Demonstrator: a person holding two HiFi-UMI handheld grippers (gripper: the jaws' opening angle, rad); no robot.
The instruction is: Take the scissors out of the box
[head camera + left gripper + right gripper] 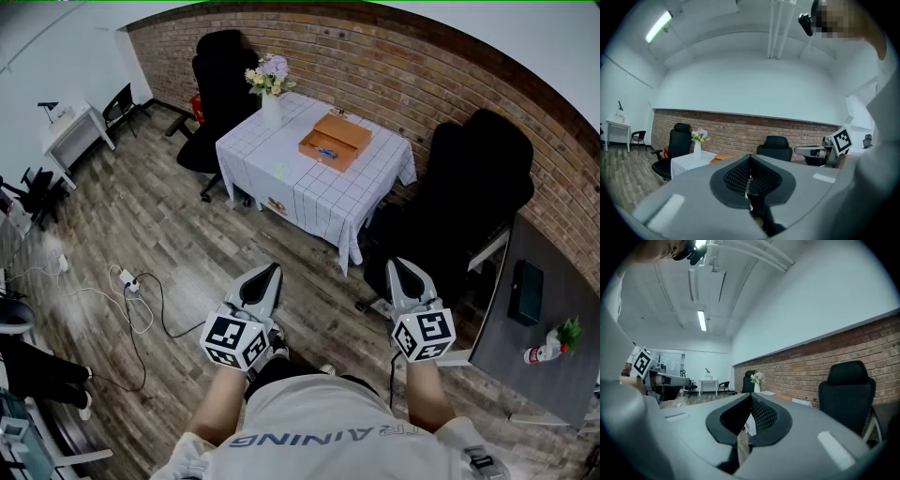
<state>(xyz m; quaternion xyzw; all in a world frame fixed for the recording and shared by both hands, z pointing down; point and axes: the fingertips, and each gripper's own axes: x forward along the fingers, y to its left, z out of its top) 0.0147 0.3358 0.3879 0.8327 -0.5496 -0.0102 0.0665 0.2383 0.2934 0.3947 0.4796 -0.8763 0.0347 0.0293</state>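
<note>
An open brown box lies on a table with a white checked cloth across the room; something blue, likely the scissors, shows inside it. My left gripper and right gripper are held level near my body, far from the table, both shut and empty. In the left gripper view the box peeks over the closed jaws. From the right gripper view I see the table's edge past the shut jaws.
A white vase of flowers stands on the table's far corner. Black office chairs sit behind the table and to its right. A power strip with cables lies on the wooden floor at left. A dark desk is at right.
</note>
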